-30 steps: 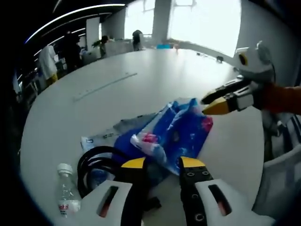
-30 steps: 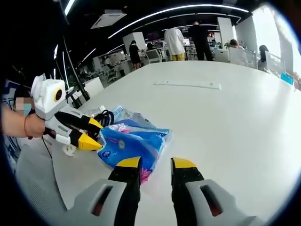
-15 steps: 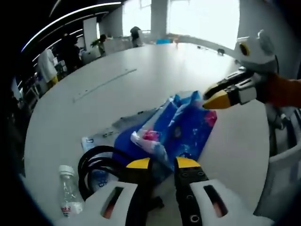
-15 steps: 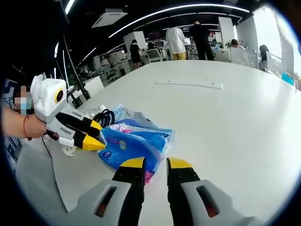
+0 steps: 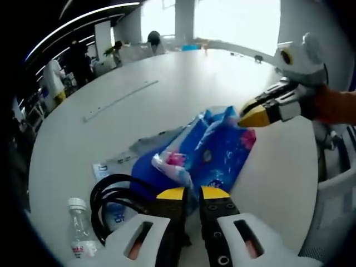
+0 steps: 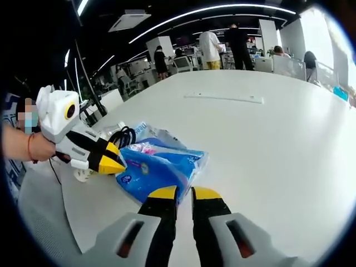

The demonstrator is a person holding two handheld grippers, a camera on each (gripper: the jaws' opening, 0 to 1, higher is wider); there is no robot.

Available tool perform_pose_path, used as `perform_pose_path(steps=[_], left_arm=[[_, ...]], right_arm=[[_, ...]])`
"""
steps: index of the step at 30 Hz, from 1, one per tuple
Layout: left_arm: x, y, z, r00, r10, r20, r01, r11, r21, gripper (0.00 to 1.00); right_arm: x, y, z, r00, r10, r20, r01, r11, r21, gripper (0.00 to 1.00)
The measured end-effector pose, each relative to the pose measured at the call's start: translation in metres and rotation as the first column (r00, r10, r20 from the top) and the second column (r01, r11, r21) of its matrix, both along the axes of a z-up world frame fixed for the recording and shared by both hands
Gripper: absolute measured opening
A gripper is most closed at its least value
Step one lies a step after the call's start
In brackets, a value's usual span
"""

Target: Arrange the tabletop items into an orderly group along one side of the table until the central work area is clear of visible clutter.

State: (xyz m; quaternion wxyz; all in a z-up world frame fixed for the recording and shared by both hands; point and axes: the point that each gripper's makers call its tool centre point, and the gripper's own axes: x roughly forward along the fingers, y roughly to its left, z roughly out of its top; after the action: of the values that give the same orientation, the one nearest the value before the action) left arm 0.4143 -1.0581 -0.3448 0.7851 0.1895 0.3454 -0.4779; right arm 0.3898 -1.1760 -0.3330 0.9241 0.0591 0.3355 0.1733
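A blue plastic package [image 5: 214,150] lies on the white table [image 5: 167,94], also seen from the other side as the blue package [image 6: 158,167]. My left gripper [image 5: 193,193] hovers at the package's near edge, jaws drawn together to a thin slit with nothing seen between them. It shows as the left gripper [image 6: 110,157] at the package's left end. My right gripper [image 6: 184,193] is likewise shut over the package's near corner, and shows as the right gripper [image 5: 255,115] at its far right corner. A black cable coil [image 5: 114,194] and a small clear bottle [image 5: 78,233] lie beside the package.
A flat printed packet [image 5: 111,167] and a grey pouch [image 5: 153,143] lie partly under the package. A long white strip [image 6: 222,99] lies further out on the table. People stand [image 6: 210,47] beyond the far edge. A chair [image 5: 334,194] stands at the right.
Both grippers' jaws have narrowed from clearly apart to almost touching. The left gripper has edged slightly closer to the package. The items on the table have not moved.
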Motion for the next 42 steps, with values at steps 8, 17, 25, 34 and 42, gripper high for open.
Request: perform_pose_path(steps=[8,17,25,34,42], left_arm=[[0.000,-0.001,0.001,1.000,-0.017,0.016,0.017,1.000,0.007,0.02],[0.000,-0.002,0.002,0.999,-0.029,0.024,0.029,1.000,0.007,0.00],[0.001,-0.003,0.006,0.999,-0.027,0.038,0.027,1.000,-0.001,0.00],[0.002,-0.008,0.014,0.999,-0.021,0.046,0.022,0.999,-0.024,0.00],[0.002,-0.012,0.021,0.998,-0.022,0.054,0.024,0.999,-0.037,0.00]], right_arm=[[0.000,0.000,0.000,1.000,-0.001,0.004,0.001,1.000,-0.002,0.04],[-0.001,-0.001,0.001,1.000,-0.001,0.008,0.002,1.000,-0.007,0.02],[-0.001,-0.004,0.004,1.000,-0.009,0.021,0.009,1.000,-0.014,0.00],[0.001,-0.009,0.011,0.999,-0.023,0.045,0.024,1.000,-0.015,0.00],[0.000,-0.014,0.019,0.997,-0.033,0.065,0.034,0.999,-0.012,0.00]])
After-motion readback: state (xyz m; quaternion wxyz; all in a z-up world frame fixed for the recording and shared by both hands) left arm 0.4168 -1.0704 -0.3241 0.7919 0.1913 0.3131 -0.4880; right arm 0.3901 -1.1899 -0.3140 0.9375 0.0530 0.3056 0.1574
